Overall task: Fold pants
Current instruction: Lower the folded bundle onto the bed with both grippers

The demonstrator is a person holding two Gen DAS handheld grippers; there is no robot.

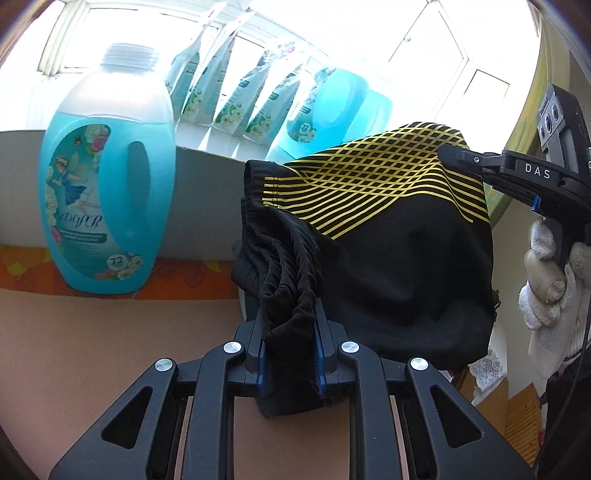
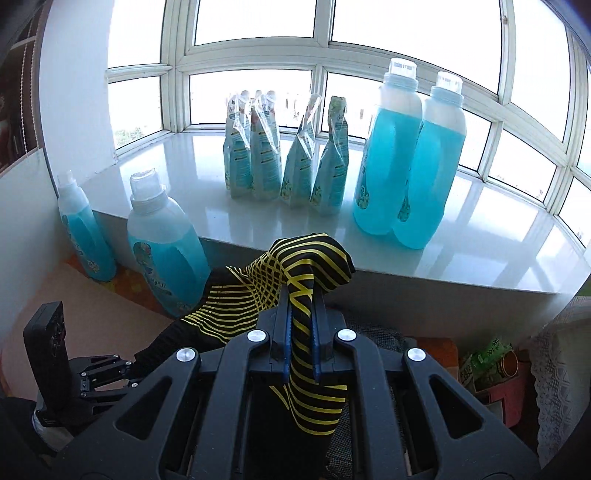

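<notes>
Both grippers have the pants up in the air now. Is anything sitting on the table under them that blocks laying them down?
Nothing visible: the pants hang between the left gripper and right gripper. The tan table below looks bare; the blue bottle stands at its back edge.

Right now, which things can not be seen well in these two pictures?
- Pants: lower part hidden behind the left tongs, left view.
- Same in right view: the right tongs cover the cloth below.
- Bottle label: small print blurred, left view.
- Outside the window: washed out by glare, both views.
</notes>
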